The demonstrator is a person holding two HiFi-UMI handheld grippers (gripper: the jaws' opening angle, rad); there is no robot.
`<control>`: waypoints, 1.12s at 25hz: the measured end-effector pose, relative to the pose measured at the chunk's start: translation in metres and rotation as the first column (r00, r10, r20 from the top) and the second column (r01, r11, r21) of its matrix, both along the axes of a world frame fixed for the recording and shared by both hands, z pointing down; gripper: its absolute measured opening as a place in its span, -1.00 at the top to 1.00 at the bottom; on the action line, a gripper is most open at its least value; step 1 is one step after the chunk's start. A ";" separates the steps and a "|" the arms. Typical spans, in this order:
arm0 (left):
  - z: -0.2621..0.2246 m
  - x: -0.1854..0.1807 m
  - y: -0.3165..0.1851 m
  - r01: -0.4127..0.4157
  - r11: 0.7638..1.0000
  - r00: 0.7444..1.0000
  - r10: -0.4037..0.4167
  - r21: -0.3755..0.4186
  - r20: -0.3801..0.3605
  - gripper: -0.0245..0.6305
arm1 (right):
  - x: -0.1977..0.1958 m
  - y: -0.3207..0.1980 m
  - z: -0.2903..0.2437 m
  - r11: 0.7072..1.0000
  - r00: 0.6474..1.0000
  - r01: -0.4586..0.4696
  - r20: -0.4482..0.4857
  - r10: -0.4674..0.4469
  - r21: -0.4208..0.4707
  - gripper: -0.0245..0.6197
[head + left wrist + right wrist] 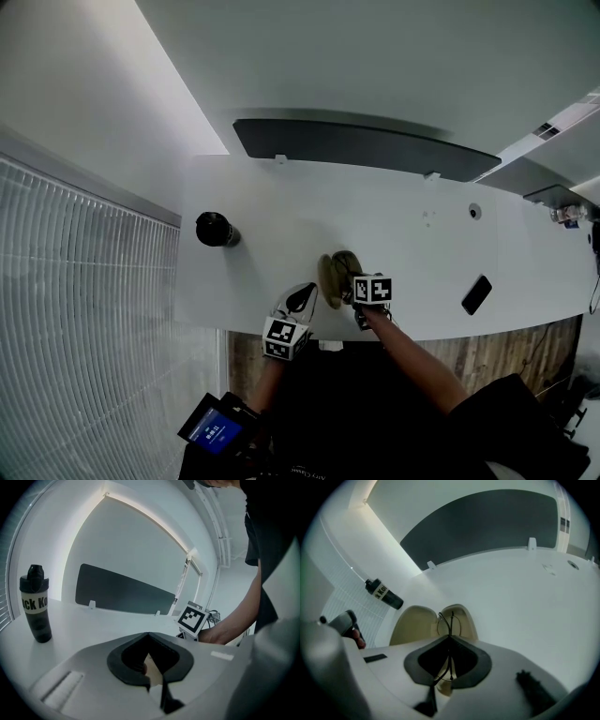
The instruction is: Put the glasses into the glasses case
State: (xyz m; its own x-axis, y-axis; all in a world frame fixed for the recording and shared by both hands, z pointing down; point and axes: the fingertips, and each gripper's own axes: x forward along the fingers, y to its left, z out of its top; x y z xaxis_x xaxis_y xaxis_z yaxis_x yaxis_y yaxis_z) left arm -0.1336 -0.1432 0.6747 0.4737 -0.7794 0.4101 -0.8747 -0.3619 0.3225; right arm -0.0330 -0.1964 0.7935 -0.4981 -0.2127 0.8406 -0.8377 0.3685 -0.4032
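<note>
The tan glasses case (330, 272) lies open near the table's front edge, and both hollow halves (412, 625) show in the right gripper view. My right gripper (352, 281) (449, 639) is shut on the thin dark wire glasses (451, 619). It holds them just above the case's right half. My left gripper (303, 298) (149, 637) sits close to the case's left side with its jaw tips together. A tan sliver shows under those tips, and I cannot tell whether they touch the case. The right gripper's marker cube (192, 618) appears in the left gripper view.
A black bottle (217, 229) (35, 603) stands at the table's left. A black phone (476, 293) lies at the right near the front edge. A dark panel (356, 145) runs along the back of the white table (281, 216).
</note>
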 end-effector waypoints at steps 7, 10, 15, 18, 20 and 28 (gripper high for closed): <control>0.001 -0.010 -0.005 0.060 0.997 0.997 -0.062 -0.047 -0.041 0.90 | -0.003 0.009 -0.021 0.996 0.992 0.082 0.097 -0.084 0.025 0.87; 0.010 -0.009 0.001 0.066 0.996 0.996 -0.069 -0.053 -0.063 0.90 | 0.003 0.011 -0.029 0.998 0.986 0.060 0.152 -0.064 0.034 0.87; 0.025 -0.021 0.002 0.108 0.989 0.990 -0.116 -0.103 -0.077 0.90 | 0.024 -0.020 -0.048 0.980 0.983 -0.084 0.179 0.052 0.181 0.87; 0.039 -0.012 -0.008 0.118 0.986 0.986 -0.131 -0.117 -0.104 0.90 | 0.056 -0.040 -0.047 0.965 0.987 -0.121 0.135 0.091 0.233 0.87; 0.053 -0.010 -0.014 0.135 0.980 0.981 -0.153 -0.148 -0.123 0.90 | 0.068 -0.048 -0.038 0.969 0.991 -0.114 0.092 0.096 0.220 0.87; 0.093 -0.001 0.005 0.068 0.954 0.988 -0.106 -0.293 -0.116 0.90 | 0.042 -0.019 -0.005 0.992 0.997 -0.061 0.058 0.054 0.112 0.87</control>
State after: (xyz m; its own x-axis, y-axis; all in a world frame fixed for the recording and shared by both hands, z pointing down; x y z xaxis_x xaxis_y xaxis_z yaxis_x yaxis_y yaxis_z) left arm -0.1345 -0.1380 0.7679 0.4729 -0.6780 0.5628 -0.8426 -0.1612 0.5138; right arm 0.0088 -0.2151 0.7883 -0.5272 -0.3352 0.7808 -0.8365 0.3666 -0.4074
